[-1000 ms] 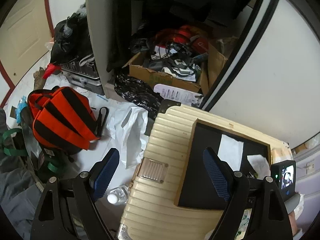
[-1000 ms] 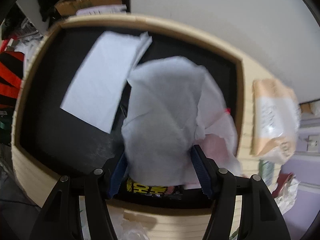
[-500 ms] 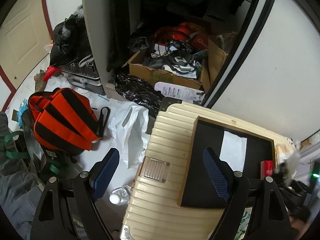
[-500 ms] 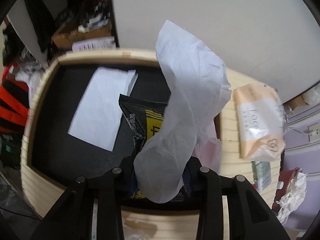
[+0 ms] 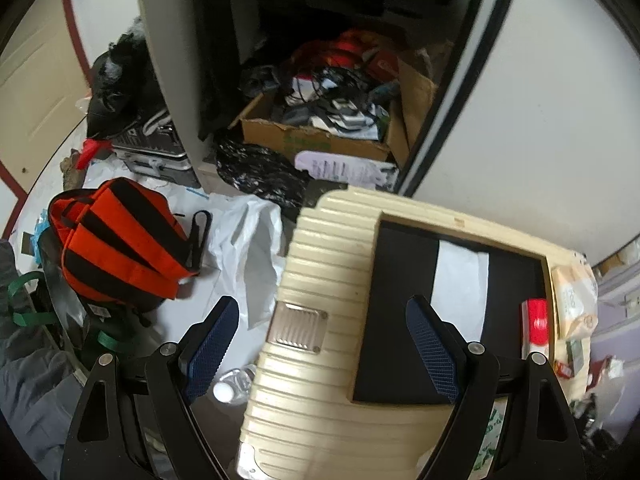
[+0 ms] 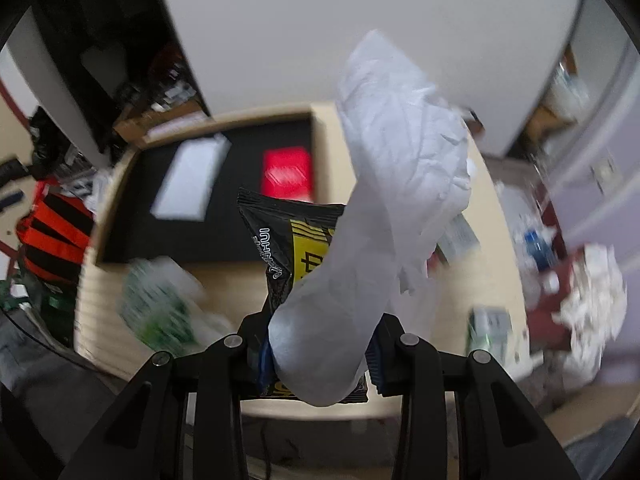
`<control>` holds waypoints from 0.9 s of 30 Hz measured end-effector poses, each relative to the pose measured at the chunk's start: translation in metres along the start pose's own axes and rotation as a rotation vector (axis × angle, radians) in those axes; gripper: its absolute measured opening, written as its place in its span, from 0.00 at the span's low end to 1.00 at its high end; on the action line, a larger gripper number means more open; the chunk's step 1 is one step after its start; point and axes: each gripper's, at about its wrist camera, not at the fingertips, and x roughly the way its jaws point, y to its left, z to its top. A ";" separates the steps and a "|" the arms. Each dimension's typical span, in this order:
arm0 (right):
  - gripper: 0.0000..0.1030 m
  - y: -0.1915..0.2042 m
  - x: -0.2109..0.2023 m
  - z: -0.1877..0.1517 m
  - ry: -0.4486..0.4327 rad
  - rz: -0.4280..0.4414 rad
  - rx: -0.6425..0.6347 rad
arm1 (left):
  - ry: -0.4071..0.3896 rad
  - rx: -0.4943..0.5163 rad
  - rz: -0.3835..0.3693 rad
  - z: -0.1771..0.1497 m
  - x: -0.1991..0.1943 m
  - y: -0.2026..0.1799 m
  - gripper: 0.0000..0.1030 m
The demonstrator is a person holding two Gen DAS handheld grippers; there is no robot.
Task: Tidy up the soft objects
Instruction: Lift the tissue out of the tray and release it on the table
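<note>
My right gripper (image 6: 318,360) is shut on a crumpled white tissue (image 6: 384,184) together with a black and yellow snack packet (image 6: 292,248), both lifted above the cream suitcase (image 6: 224,280). A black tray (image 5: 404,288) lies on the suitcase (image 5: 320,264), holding a flat white tissue (image 5: 460,280) and a red box (image 5: 536,320). In the right wrist view the flat white tissue (image 6: 192,178) and red box (image 6: 286,174) sit in the tray (image 6: 180,240). My left gripper (image 5: 320,344) hangs open above the suitcase's left part, nothing between its fingers.
An orange and black bag (image 5: 116,240) and white plastic bag (image 5: 248,248) lie on the floor left. A cardboard box of clutter (image 5: 320,128) sits in the wardrobe behind. A tissue pack (image 5: 572,296) lies right of the tray. Crumpled paper (image 6: 592,312) is at right.
My right gripper closed on the tissue and the packet under it, lifted them off the tray and carried them to the right, uncovering the red box. The left gripper stayed nearly still.
</note>
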 end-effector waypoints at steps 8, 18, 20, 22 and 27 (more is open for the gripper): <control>0.33 0.011 0.043 0.012 0.095 0.016 0.020 | 0.051 0.083 0.026 -0.013 0.018 -0.027 0.81; 0.56 0.015 0.060 0.018 0.162 0.090 0.094 | 0.021 0.191 0.041 -0.026 0.015 -0.061 0.81; 0.61 0.017 0.054 0.021 0.158 0.101 0.094 | 0.024 0.198 0.031 -0.029 0.016 -0.065 0.81; 0.61 0.018 0.042 0.023 0.129 0.100 0.076 | 0.019 0.214 0.019 -0.032 0.016 -0.071 0.81; 0.65 0.009 0.025 0.022 0.125 0.081 0.104 | -0.009 0.274 0.002 -0.042 0.013 -0.092 0.81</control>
